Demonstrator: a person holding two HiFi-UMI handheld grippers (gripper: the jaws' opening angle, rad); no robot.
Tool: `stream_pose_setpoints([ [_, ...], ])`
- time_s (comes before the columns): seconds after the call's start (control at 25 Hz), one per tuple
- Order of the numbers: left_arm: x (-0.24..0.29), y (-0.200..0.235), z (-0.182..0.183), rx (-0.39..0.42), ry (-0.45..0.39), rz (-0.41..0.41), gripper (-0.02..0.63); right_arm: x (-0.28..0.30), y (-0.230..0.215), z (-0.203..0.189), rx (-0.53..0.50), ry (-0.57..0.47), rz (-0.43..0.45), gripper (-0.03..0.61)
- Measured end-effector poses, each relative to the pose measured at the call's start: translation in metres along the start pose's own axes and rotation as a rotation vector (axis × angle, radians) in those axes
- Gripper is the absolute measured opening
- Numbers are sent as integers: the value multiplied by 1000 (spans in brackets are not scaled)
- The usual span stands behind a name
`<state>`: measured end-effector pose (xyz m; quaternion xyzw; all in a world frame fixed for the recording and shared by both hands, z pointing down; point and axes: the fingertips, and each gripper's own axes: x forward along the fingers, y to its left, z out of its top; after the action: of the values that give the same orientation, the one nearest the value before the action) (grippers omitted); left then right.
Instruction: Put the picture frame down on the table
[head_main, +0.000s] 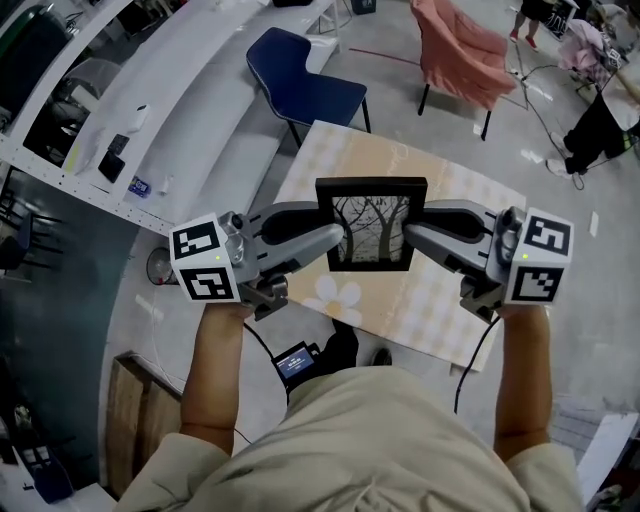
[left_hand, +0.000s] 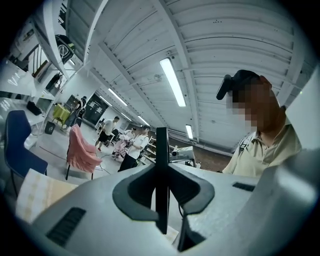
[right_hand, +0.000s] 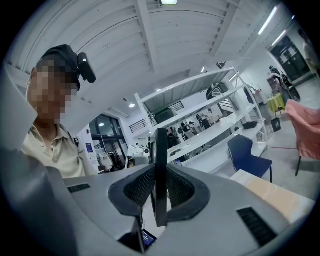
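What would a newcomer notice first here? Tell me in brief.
A black frame with a tree picture sits mid-picture in the head view, gripped at its two sides by the left claw and right claw. It hangs over a checked table with a daisy print. Beyond the table stand a blue chair and a pink chair.

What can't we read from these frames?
- Head view: whether the picture frame touches the table; the steep downward look hides any gap.
- Both gripper views: the frame's print, since it stands edge-on.
- Head view: the frame's side edges, covered by the left gripper and right gripper.
- Head view: items on the white shelf, too small.
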<state>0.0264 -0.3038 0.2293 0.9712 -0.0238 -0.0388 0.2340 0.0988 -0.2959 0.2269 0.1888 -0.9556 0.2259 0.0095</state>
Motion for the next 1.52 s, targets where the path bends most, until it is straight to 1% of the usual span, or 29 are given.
stream_pose_setpoints([
  [0.12, -12, 40, 6, -32, -1, 15, 67, 27, -33, 4, 33, 5, -2, 64],
  [0.24, -22, 67, 2, -57, 3, 25, 67, 47, -54, -2, 56, 9, -1, 64],
  [0.48, -31, 110, -8, -104, 10, 49, 67, 70, -92, -15, 105, 28, 5, 64],
  [0.96, -49, 192, -36, -188, 15, 110, 67, 117, -166, -47, 179, 92, -29, 64],
  [1.16, -57, 226, -54, -229, 30, 143, 67, 136, -195, -66, 226, 118, -37, 66],
  [1.52, -68, 284, -101, -323, 80, 195, 67, 163, -245, -114, 320, 173, -64, 66],
])
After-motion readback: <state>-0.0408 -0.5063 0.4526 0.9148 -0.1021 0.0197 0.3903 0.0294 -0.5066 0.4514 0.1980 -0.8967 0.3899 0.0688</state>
